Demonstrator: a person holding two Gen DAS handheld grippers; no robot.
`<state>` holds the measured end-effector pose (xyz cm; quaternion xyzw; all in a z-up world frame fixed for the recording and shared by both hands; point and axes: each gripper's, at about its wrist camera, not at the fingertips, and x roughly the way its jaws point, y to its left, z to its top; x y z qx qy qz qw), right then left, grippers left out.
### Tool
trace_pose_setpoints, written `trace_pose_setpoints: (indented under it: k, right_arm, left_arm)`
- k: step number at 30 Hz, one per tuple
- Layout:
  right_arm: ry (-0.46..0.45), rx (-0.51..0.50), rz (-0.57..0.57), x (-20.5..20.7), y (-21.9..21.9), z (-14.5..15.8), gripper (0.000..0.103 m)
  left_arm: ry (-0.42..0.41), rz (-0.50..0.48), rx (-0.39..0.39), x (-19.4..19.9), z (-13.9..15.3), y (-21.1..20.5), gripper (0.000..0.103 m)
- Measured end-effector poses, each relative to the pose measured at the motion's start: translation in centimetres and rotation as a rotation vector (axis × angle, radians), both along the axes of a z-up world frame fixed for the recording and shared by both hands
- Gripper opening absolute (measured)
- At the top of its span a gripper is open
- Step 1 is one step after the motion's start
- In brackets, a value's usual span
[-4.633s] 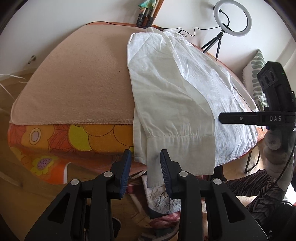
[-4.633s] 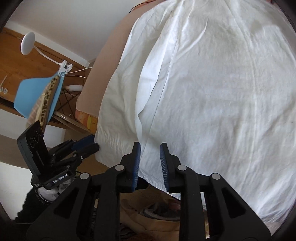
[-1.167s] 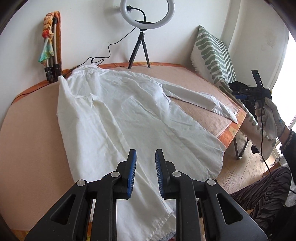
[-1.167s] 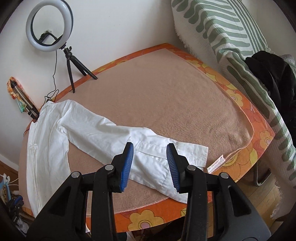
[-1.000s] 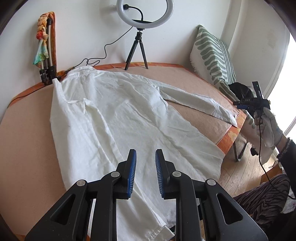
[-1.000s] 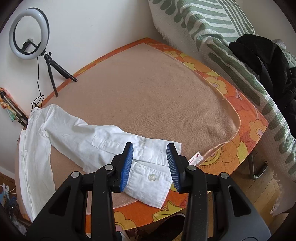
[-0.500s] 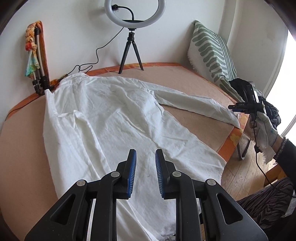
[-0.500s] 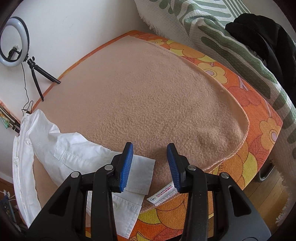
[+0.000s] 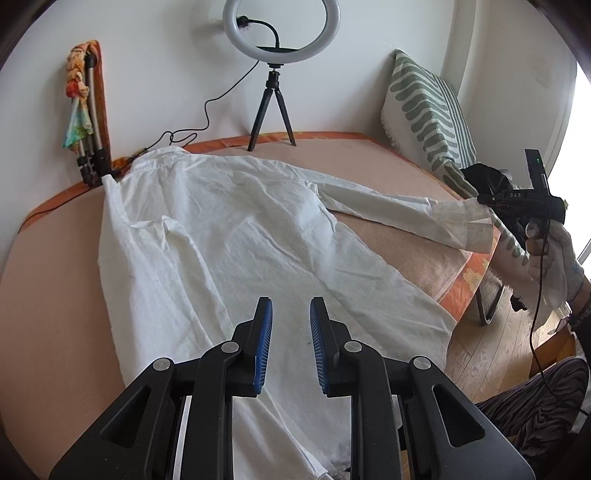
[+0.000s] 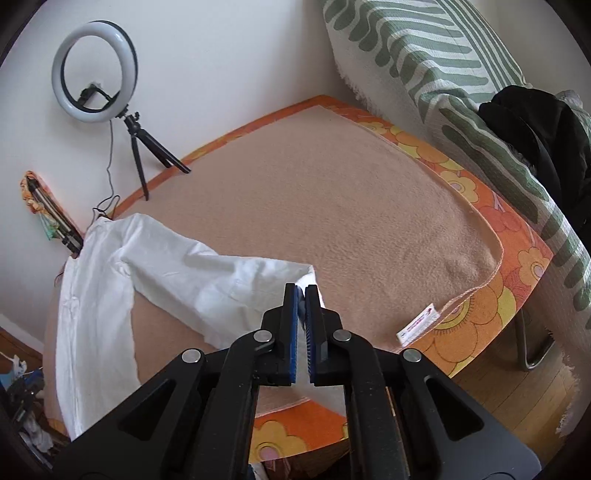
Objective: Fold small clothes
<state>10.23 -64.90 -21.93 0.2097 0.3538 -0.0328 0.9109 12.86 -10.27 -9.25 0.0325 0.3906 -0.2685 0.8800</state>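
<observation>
The white shirt (image 9: 236,236) lies flat on the bench (image 9: 48,295), its long axis running near to far, while the right tongs (image 10: 301,295), just clenched on the cuff (image 9: 469,225), hold the sleeve out rightward, so the fold goes leftward toward the released, empty left tongs (image 9: 291,325).

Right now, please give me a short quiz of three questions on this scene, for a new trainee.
1. True or false: the left gripper holds the white shirt.
2. Which part of the shirt is the right gripper shut on? A collar, B sleeve cuff, C hem.
3. What stands at the wall behind the shirt's collar?

Key: 1 false, its jaws are open and hold nothing. 2 B. 3 a ring light on a small tripod.
</observation>
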Motion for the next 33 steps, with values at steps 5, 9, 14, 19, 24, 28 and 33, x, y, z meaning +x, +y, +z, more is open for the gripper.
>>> trace_pose_setpoints:
  k: [5, 9, 14, 19, 24, 28, 33]
  right_arm:
    - [-0.049, 0.003, 0.172, -1.9, 8.1, 3.4, 0.005]
    - [-0.064, -0.004, 0.322, -3.2, 14.9, 4.2, 0.005]
    - [-0.039, -0.018, 0.48, -4.2, 21.7, 3.1, 0.005]
    - [0.03, -0.006, 0.595, -4.2, 25.9, 0.5, 0.005]
    - [0.098, 0.014, 0.737, -5.2, 29.2, -2.3, 0.005]
    - [0.122, -0.042, 0.809, -6.4, 30.9, -2.8, 0.007]
    - [0.082, -0.02, 0.832, -6.5, 28.8, -0.2, 0.011]
  left_arm:
    - [0.031, 0.032, -0.072, 0.0, -0.4, 1.6, 0.019]
    - [0.045, 0.05, -0.109, -0.3, -0.7, 2.4, 0.019]
    - [0.056, 0.045, -0.135, -0.7, -1.1, 2.7, 0.019]
    - [0.085, 0.048, -0.166, -1.0, -1.7, 2.4, 0.019]
    - [0.12, 0.03, -0.204, -1.0, -2.2, 1.5, 0.019]
    - [0.163, 0.016, -0.227, -1.0, -3.1, 0.2, 0.025]
    - [0.218, -0.024, -0.232, -1.4, -4.3, -2.4, 0.042]
